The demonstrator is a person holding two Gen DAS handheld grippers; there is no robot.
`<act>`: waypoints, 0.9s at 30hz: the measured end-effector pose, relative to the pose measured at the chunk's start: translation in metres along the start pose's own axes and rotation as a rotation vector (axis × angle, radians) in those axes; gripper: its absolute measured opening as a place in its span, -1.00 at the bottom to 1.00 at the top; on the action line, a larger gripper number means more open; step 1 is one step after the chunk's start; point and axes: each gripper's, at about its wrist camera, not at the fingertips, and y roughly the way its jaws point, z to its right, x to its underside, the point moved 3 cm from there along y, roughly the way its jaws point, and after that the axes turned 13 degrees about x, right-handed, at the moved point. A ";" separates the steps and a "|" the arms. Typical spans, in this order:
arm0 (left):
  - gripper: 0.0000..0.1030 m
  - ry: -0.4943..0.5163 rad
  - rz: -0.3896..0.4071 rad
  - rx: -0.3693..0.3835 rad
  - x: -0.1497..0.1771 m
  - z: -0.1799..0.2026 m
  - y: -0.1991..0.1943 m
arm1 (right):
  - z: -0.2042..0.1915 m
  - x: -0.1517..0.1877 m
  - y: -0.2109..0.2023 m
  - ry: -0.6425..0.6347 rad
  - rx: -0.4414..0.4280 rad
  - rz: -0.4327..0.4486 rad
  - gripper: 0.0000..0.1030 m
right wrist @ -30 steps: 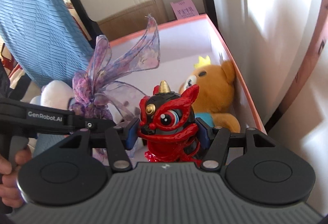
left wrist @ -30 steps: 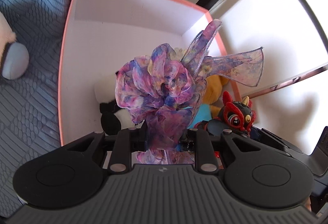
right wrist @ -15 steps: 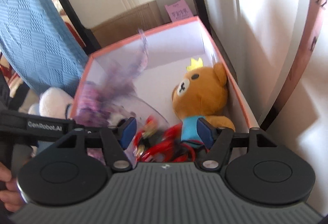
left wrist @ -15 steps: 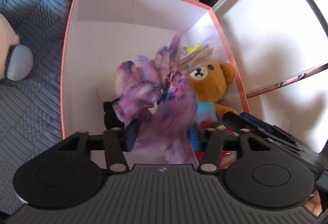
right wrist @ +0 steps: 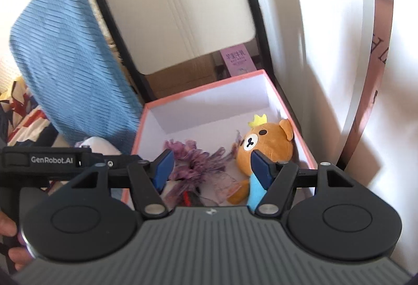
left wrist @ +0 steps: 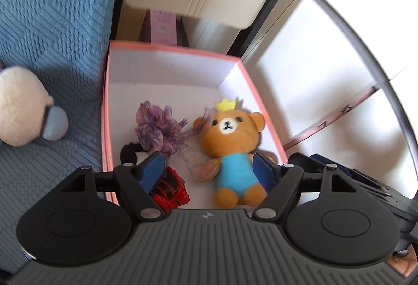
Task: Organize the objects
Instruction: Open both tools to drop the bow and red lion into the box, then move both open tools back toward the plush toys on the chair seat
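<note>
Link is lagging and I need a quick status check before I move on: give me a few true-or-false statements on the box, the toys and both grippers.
1. The brown bear lies inside the pink-rimmed box. True.
2. The purple scarf is clamped in the left gripper. False: it lies in the box, left of the bear; the left jaws are opening with nothing between them.
3. The right gripper holds the red figure. False: its pads grip nothing; the figure lies in the box.
4. A white plush sits outside the box on the blue cloth. True.
5. The bear wears a yellow crown. True.
</note>
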 end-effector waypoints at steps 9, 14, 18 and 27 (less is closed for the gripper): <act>0.54 0.061 0.096 -0.011 0.012 0.012 -0.062 | -0.028 0.017 -0.044 -0.008 -0.054 0.034 0.31; 0.54 0.075 0.121 -0.014 0.025 0.006 -0.084 | -0.042 0.034 -0.057 -0.008 -0.066 0.022 0.31; 0.54 0.088 0.142 -0.029 0.034 0.000 -0.100 | -0.054 0.045 -0.063 -0.012 -0.074 0.019 0.31; 0.54 0.054 0.169 -0.041 0.051 -0.027 -0.123 | -0.081 0.069 -0.064 -0.012 -0.094 -0.015 0.31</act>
